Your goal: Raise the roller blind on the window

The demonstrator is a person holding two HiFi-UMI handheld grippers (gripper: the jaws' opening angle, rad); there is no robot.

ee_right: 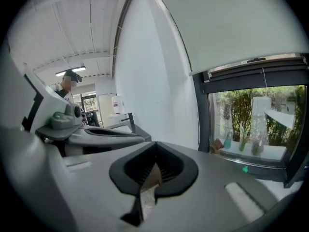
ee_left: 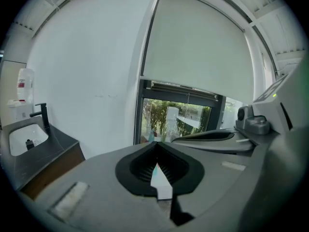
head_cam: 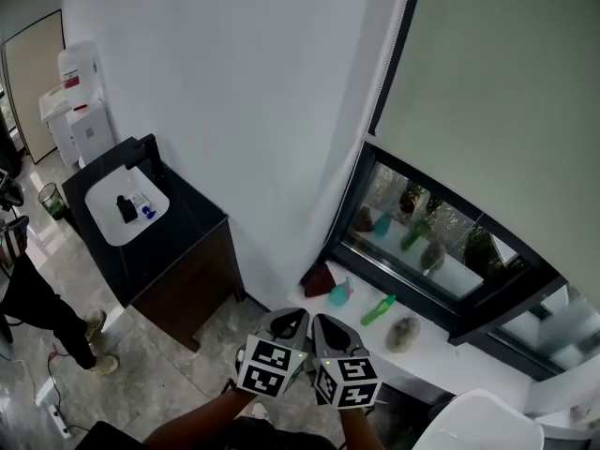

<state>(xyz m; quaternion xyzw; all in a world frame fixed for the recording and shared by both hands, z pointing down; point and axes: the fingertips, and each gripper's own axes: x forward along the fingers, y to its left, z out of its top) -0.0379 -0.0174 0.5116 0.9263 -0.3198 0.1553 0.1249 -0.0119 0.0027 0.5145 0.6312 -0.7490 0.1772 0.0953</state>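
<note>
Two grippers, my left gripper [head_cam: 289, 317] and right gripper [head_cam: 328, 322], are held side by side near the bottom of the head view, just short of the window [head_cam: 412, 237]. Both sets of jaws are closed, with nothing between them; the left gripper view and the right gripper view each show the dark pads pressed tip to tip.

Ahead and to the right, the pale roller blind [head_cam: 497, 92] hangs lowered over most of the window, leaving only the bottom stretch of glass uncovered, with greenery beyond. A thin white cord [head_cam: 385, 64] runs down the blind's left edge.

On the white sill [head_cam: 441, 345] under the window stand a teal bottle [head_cam: 340, 293], a green bottle [head_cam: 378, 309] lying tilted, a dark red object [head_cam: 321, 279] and a grey rounded object [head_cam: 403, 334].

To the left, against the white wall [head_cam: 234, 111], a dark cabinet [head_cam: 178, 251] carries a white basin [head_cam: 108, 218]. At the far left edge a person's leg [head_cam: 42, 312] shows on the tiled floor [head_cam: 141, 373].
</note>
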